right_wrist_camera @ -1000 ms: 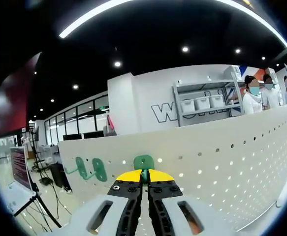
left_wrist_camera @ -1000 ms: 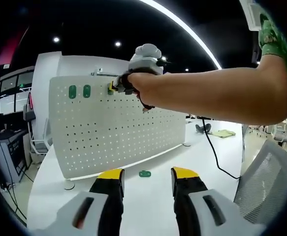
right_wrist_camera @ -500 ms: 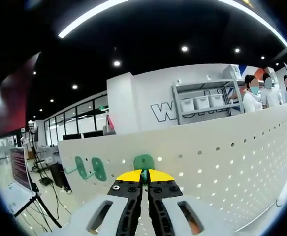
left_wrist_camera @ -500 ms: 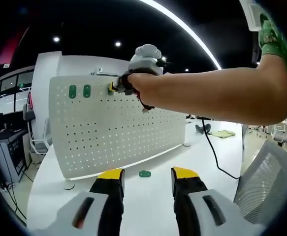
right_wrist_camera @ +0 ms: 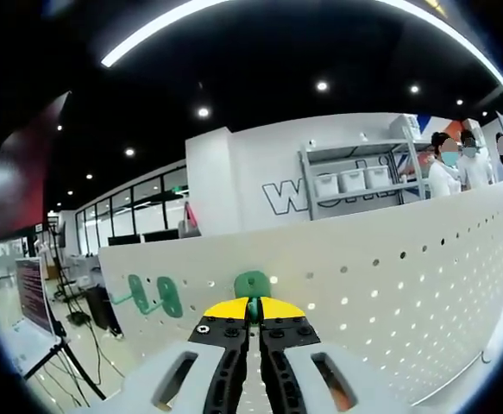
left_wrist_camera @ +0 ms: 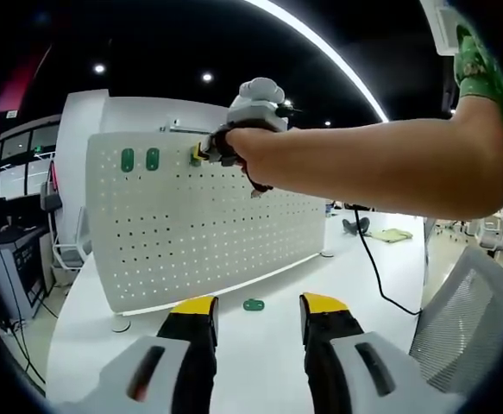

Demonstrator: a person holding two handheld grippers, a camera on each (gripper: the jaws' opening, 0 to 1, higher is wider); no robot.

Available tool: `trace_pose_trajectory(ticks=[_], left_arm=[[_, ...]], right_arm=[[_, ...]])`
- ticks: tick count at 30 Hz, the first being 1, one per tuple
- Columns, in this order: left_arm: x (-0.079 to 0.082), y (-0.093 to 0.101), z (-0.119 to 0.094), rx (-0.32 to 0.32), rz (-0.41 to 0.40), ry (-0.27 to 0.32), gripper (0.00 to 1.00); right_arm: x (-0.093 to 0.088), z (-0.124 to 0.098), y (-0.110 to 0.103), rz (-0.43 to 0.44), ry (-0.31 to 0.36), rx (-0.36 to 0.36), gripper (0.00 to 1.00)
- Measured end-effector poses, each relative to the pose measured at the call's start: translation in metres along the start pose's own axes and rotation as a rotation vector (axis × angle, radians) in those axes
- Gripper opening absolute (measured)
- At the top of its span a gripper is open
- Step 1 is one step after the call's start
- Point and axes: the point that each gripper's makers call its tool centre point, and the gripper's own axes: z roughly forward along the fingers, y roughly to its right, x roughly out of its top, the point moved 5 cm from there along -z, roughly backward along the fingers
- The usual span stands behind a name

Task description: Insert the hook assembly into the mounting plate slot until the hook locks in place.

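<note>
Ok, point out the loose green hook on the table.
In the left gripper view, the loose green hook lies on the white table, before the pegboard.

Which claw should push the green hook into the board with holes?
The right claw. It is shut on the green hook right at the pegboard, while the left claw hangs open above the table.

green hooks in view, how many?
4: two hooks mounted at the pegboard top-left, one hook in the right gripper at the board, one hook lying on the table.
</note>
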Motion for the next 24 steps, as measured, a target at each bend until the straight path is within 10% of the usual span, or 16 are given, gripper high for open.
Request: trace_pose_trajectory(ticks=[24], left_arm=[[-0.002, -0.001, 0.002, -0.006, -0.011, -0.002, 0.39]], right_arm=[[0.002, 0.0, 0.012, -0.013, 0.0, -0.044, 0.02]])
